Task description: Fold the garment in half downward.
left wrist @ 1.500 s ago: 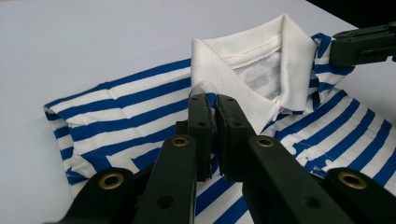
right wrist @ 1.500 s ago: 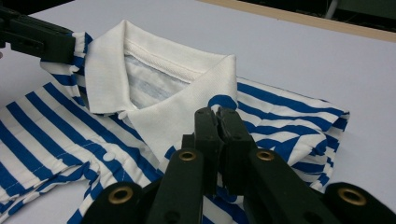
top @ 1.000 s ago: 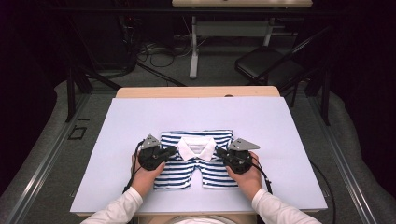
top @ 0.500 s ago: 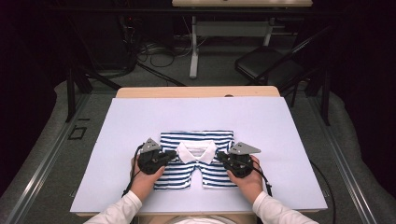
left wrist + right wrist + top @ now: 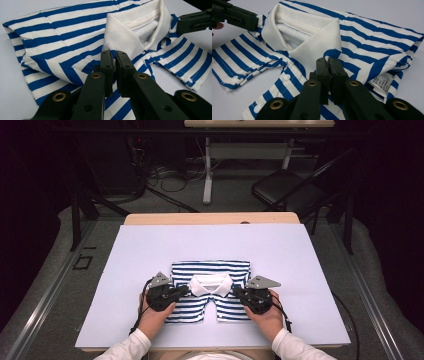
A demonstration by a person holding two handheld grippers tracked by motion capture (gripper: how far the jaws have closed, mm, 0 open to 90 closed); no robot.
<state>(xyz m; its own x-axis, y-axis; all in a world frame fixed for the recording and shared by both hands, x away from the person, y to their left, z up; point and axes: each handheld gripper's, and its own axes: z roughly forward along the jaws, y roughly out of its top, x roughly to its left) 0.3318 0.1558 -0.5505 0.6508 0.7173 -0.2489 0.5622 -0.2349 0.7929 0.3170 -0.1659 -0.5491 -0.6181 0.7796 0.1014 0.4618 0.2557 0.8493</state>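
Note:
A folded blue-and-white striped polo shirt [image 5: 200, 270] with a white collar [image 5: 211, 284] lies flat on the pale board, collar toward the person. My left gripper [image 5: 186, 290] rests on the shirt just left of the collar, its jaws shut with striped cloth pinched at the tips [image 5: 113, 53]. My right gripper [image 5: 235, 291] mirrors it on the collar's other side, shut on a fold of blue-striped fabric [image 5: 327, 60]. Each gripper view shows the other gripper's black jaws beyond the collar [image 5: 195, 21] [image 5: 234, 15]. A care label [image 5: 382, 83] shows at the shirt's edge.
The pale board [image 5: 150, 250] covers a wooden table [image 5: 210, 218], with bare board around the shirt on all sides. Behind the table stand a dark chair [image 5: 290, 190], another table's legs and cables on the floor [image 5: 165, 175].
Both grippers have slipped very slightly toward the person; the shirt lies as before and the jaws stay shut.

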